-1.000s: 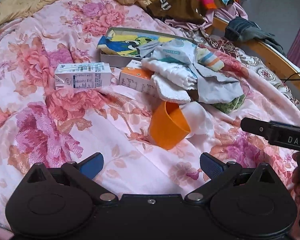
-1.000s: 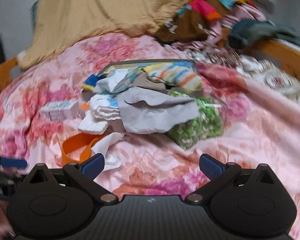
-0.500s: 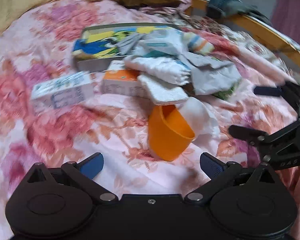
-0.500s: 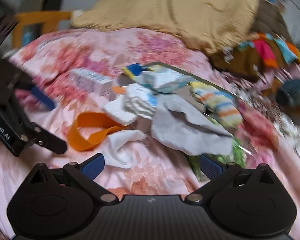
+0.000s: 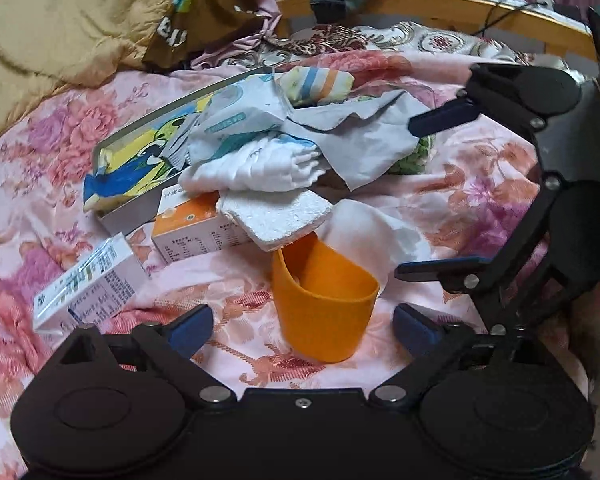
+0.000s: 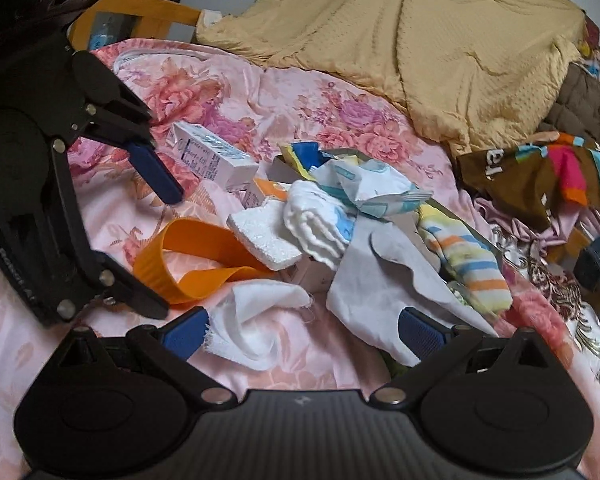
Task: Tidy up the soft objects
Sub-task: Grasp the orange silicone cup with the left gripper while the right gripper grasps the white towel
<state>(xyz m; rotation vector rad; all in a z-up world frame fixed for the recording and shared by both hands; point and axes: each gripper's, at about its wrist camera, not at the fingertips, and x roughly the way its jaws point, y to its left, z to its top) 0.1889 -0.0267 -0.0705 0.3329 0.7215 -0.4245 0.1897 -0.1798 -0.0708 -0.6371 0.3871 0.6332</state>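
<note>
Between my left gripper (image 5: 302, 326), spread wide and empty, sits the orange cup (image 5: 324, 300); right of it the white cloth (image 6: 256, 320) lies inside my right gripper (image 6: 302, 334), equally wide. Closing carelessly could snag the bedspread (image 6: 260, 96).

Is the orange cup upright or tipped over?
Tipped: the orange cup lies on its side on the floral bedspread, mouth open sideways, nothing visible inside.

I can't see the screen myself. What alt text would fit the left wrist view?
An open hand-held gripper points at an orange soft cup lying on a pink floral bedspread. Behind it is a pile of white cloths, a gray cloth, a striped sock and small cartons; a second open gripper reaches in from the right.
</note>
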